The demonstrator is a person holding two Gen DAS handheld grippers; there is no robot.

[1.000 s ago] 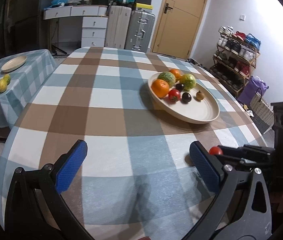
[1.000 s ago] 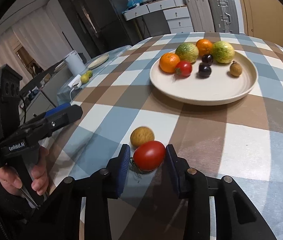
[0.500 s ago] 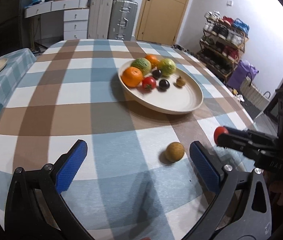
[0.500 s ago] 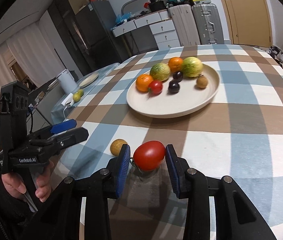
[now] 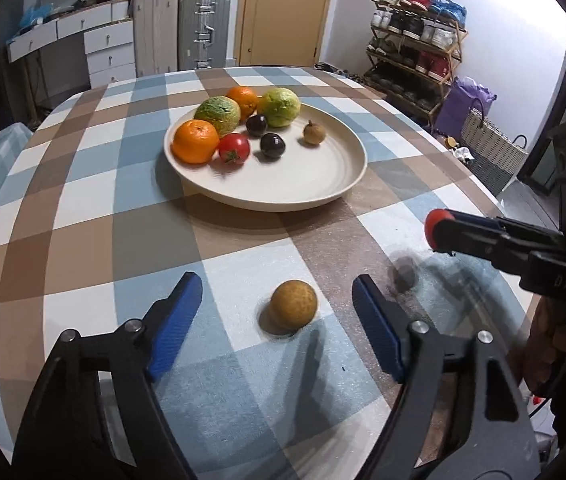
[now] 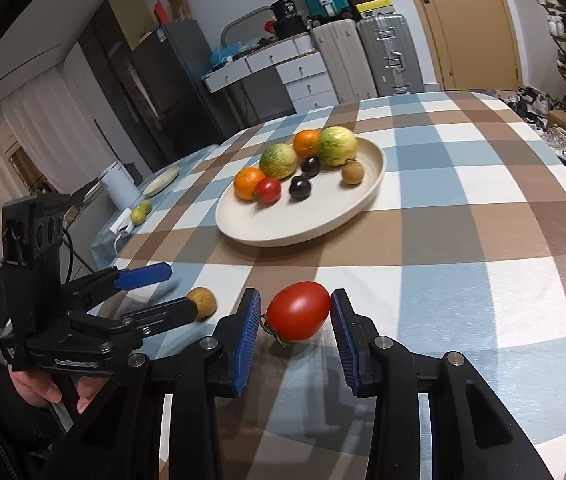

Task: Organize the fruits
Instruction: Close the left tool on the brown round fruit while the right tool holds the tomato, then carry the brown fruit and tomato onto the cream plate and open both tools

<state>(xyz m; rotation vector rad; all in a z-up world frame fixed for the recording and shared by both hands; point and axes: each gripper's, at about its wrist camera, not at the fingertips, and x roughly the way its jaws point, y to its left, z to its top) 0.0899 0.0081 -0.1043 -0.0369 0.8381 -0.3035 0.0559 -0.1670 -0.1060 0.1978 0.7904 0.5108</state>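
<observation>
From our left wrist, the left tool (image 5: 275,316) gapes around the brown fruit (image 5: 293,310) on the table (image 5: 83,216), nearer us than the plate (image 5: 315,184). From our right wrist, the right tool (image 6: 296,328) clamps the tomato (image 6: 298,311), plate straight ahead.

From my feed I see a tan door (image 5: 285,10) in a pale wall, silver suitcases (image 5: 181,32) beside white drawers (image 5: 109,54), a shoe rack (image 5: 415,52) along the right wall, and a dark fridge (image 6: 163,92) near pleated curtains (image 6: 23,136).
</observation>
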